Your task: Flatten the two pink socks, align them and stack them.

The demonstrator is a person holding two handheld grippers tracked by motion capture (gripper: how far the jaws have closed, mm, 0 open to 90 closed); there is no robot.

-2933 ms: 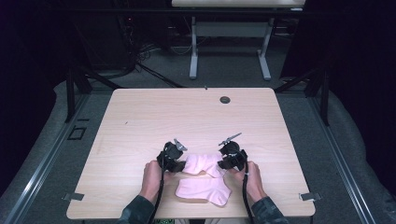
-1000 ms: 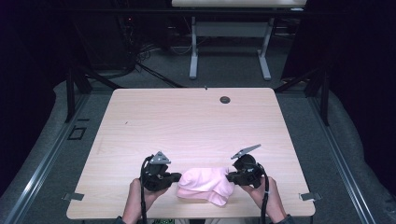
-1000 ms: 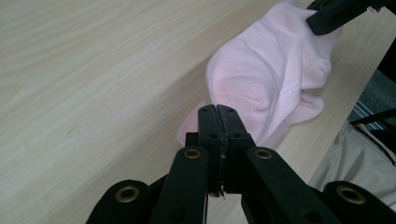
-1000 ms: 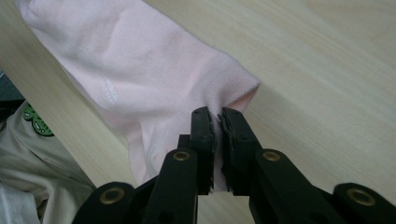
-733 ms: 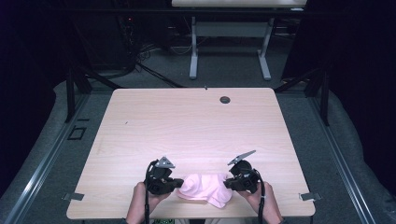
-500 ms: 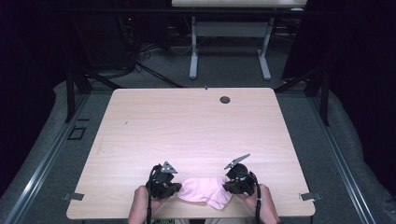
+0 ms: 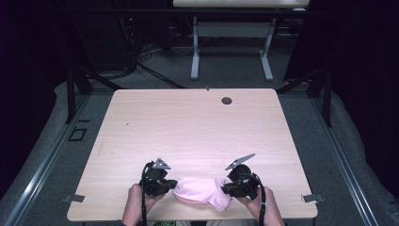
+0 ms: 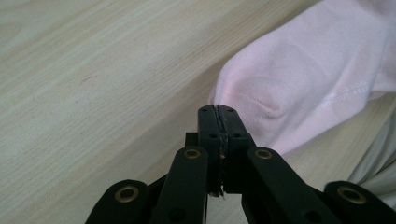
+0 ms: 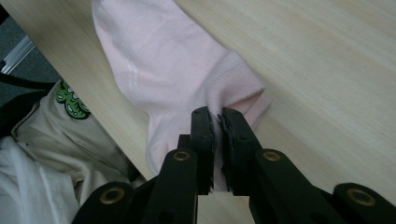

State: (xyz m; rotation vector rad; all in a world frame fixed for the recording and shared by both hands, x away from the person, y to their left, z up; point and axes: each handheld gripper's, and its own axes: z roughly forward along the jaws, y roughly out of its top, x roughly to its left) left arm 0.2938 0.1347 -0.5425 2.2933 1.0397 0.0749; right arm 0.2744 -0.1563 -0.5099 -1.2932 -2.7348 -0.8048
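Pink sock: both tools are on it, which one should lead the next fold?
Right, probably. The right tool grips the sock at its ribbed open end, a loose edge to carry across. The left tool pinches the rounded closed end, which suits holding it down.

The sock (image 7: 202, 192) lies on the tabletop (image 7: 188, 132) close to the near edge, about midway between the near corners, with one end hanging just over that edge. The left gripper (image 7: 165, 185) sits at its left end and the right gripper (image 7: 229, 187) at its right end, each touching it, the person's hands behind them at the near edge. A small round cap (image 7: 227, 100) sits well apart, near the far edge, toward the far right corner. Beyond the far edge stand the legs of another table (image 7: 230, 47).
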